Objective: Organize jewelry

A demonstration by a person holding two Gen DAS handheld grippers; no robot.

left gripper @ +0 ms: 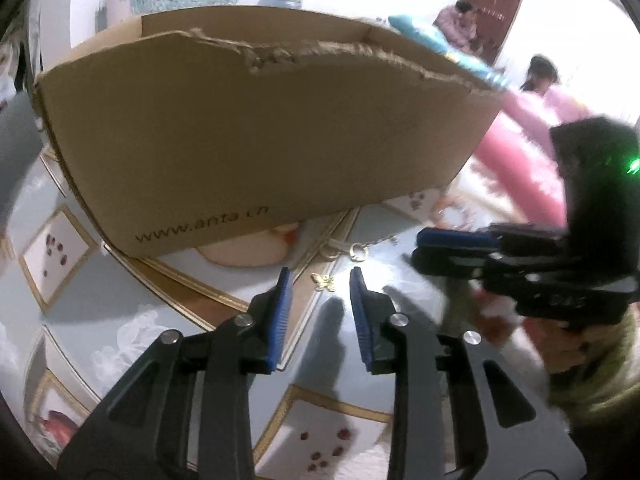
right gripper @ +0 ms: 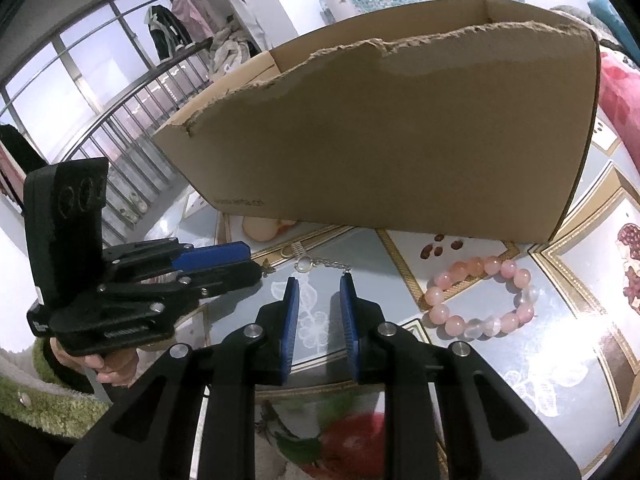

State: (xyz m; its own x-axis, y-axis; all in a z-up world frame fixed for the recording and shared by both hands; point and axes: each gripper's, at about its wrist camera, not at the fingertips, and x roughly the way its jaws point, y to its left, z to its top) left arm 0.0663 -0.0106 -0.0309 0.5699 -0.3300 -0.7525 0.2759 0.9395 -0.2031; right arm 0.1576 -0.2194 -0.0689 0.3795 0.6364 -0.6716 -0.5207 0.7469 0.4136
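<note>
Your left tongs (left gripper: 320, 280) stand parted over the table (left gripper: 360, 412), nothing between the pads; the small gold butterfly charm (left gripper: 323, 282) lies on the table just past the tips. It looks light, thin and stiff, likely to skate on the glossy cloth. Pinch it across the wings, pads low, or it may flip away.

Your right tongs (right gripper: 320, 284) are narrowly parted and empty, hovering over the table.

To their right, at mid-depth, lies the pink bead bracelet (right gripper: 480, 300), well apart from them. Judged: a heavier, floppy loop of smooth round beads, so it will sag and roll. Take one side of the ring, pads across two or three beads.

Further off lies the chain with a ring clasp (left gripper: 358, 251): limp, fine, snag-prone. Grip at the clasp.

Farthest, the cardboard box (left gripper: 260, 128) stands open-topped, its torn rim up.
</note>
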